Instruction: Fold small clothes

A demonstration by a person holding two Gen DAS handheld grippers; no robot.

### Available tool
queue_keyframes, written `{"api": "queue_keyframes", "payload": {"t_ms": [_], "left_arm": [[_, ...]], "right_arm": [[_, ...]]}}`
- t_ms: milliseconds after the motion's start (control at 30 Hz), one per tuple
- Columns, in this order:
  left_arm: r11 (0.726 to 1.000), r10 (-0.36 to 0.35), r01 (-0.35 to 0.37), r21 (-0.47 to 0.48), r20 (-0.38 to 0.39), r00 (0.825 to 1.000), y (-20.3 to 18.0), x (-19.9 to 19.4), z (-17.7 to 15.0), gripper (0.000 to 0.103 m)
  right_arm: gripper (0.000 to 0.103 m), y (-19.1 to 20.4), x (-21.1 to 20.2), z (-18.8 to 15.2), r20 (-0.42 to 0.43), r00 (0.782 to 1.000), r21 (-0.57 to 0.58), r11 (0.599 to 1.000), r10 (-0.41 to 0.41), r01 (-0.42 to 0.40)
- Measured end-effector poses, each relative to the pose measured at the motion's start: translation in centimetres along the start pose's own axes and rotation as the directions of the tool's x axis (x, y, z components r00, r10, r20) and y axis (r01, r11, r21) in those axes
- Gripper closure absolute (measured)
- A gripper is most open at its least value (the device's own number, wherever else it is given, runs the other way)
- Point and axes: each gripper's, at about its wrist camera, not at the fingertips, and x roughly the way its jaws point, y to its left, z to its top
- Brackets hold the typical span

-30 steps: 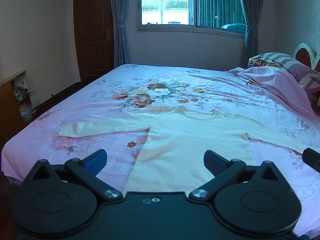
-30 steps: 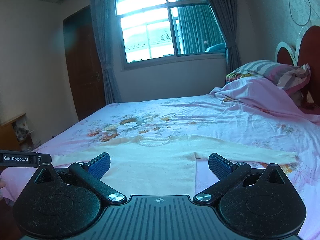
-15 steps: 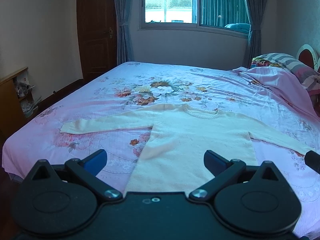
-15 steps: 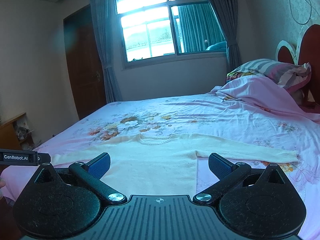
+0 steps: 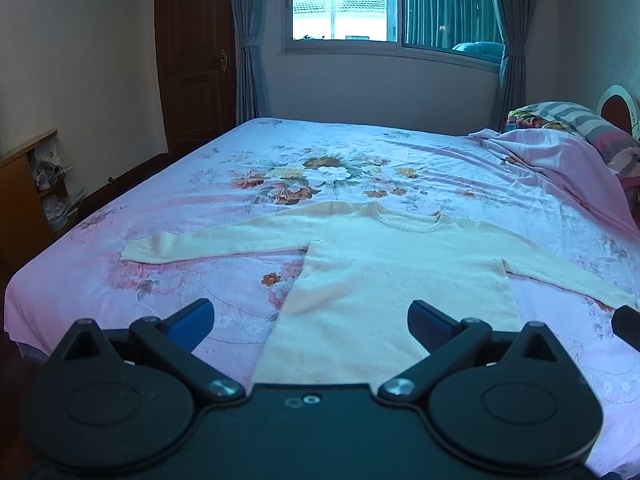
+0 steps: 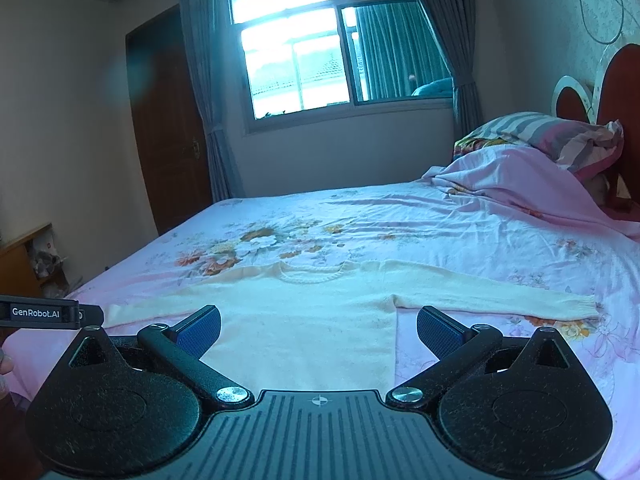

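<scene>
So compared to a second ago we're seeing the left camera tip down and back a bit: the sweater is sitting lower on the bed in its view and more of the door and window are showing, while the right view is barely shifting. Our left gripper (image 5: 311, 317) is hovering with its blue pads spread wide apart, nothing between them, just above the near hem of the cream sweater (image 5: 384, 276). Our right gripper (image 6: 319, 329) is doing the same, fingers wide apart and gripping nothing, hanging over the hem too. The sweater is lying flat and face-up on the pink floral bedsheet (image 5: 224, 216), neckline pointing away from us, both sleeves stretched straight out to the sides. In the right view we're also catching the side of the left gripper poking in at the left edge. Further out, a rumpled pink blanket (image 6: 516, 184) is piling up by the striped pillow (image 6: 532, 130), with the window (image 5: 344, 4) behind.
</scene>
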Motion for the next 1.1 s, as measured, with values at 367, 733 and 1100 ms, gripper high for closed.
{"api": "queue_keyframes", "payload": {"t_ms": [367, 733, 1100], "left_arm": [[1.000, 0.000, 0.000, -0.007, 0.017, 1.000, 0.4, 0.9, -0.1, 0.001], [0.999, 0.028, -0.027, -0.047, 0.009, 1.000, 2.3, 4.9, 0.1, 0.002], [0.986, 0.101, -0.110, -0.126, -0.077, 0.992, 6.1, 11.2, 1.5, 0.002]], "right_arm": [[0.000, -0.1, 0.8, -0.6, 0.016, 1.000, -0.035, 0.999, -0.008, 0.009], [0.000, 0.4, 3.0, -1.2, -0.013, 1.000, -0.034, 0.999, 0.005, -0.005], [0.000, 3.5, 10.5, 0.2, -0.033, 0.999, -0.074, 0.996, 0.043, -0.045]]}}
